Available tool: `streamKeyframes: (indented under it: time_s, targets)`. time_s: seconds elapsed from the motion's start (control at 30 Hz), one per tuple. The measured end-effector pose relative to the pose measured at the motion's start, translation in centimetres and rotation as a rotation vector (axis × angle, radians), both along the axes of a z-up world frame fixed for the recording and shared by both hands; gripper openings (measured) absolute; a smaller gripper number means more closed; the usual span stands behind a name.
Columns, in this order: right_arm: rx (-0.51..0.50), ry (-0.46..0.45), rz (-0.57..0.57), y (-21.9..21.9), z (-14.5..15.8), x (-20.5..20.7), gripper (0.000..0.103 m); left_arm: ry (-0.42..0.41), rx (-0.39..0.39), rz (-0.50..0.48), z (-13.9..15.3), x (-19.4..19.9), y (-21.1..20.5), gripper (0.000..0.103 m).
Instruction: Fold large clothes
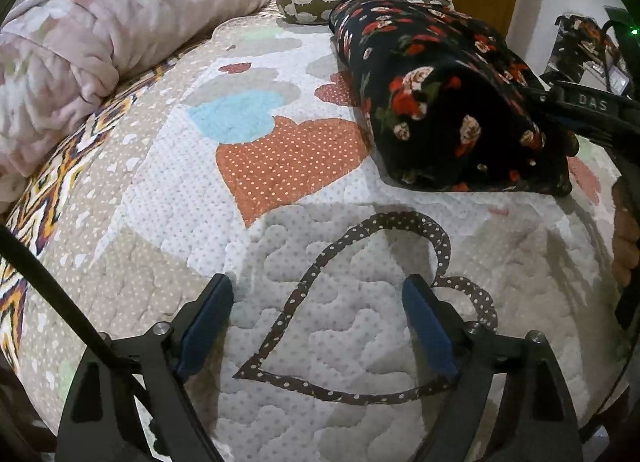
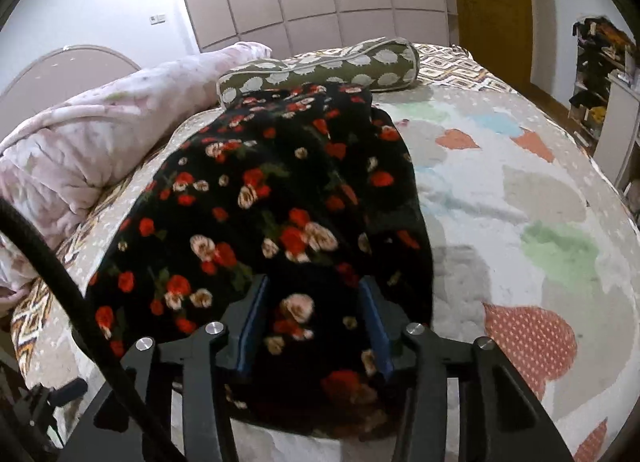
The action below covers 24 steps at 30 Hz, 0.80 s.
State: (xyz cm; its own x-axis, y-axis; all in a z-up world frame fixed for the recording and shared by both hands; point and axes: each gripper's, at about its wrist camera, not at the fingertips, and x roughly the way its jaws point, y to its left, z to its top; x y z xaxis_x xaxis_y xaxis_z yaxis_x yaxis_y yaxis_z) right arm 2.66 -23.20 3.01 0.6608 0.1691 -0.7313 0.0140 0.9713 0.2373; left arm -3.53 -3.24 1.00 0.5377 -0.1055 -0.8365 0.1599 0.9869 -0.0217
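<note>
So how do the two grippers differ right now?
The left gripper is open and empty over the quilted heart-patterned bedspread; the right gripper straddles the black floral fleece garment, fabric between its fingers. Whether it's clamped is unclear. Both have blue pads.

Right tongs [image 2: 316,326] fingertips buried in floral garment [image 2: 260,198]; garment near edge hidden.

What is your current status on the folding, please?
Left gripper open above the quilt. Right gripper holding black floral fleece garment, folded. Green patterned bolster behind it.
</note>
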Motion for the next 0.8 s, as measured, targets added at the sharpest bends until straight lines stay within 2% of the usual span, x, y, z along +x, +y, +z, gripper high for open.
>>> streamKeyframes:
  time_s: [0.1, 0.3, 0.5, 0.7, 0.8]
  targets:
    - [-0.019, -0.024, -0.02, 0.3, 0.9, -1.4, 0.049, 0.0, 0.006, -0.004, -0.2, 0.0, -0.2, 0.092]
    - [0.027, -0.076, -0.046, -0.6, 2.1, -6.0, 0.055, -0.01, 0.014, 0.008, -0.6, 0.2, -0.3, 0.1]
    - [-0.008, -0.061, -0.094, -1.7, 0.8, -9.7, 0.057, -0.008, 0.014, 0.02, -0.9, 0.4, -0.2, 0.103]
    - [-0.033, -0.026, -0.092, -1.5, -0.7, -12.0, 0.059, -0.021, 0.021, 0.02, -0.9, 0.4, -0.3, 0.103]
    - [-0.07, -0.024, -0.083, -0.8, -1.1, -12.8, 0.062, -0.028, -0.002, 0.029, -1.0, 0.3, -0.1, 0.103]
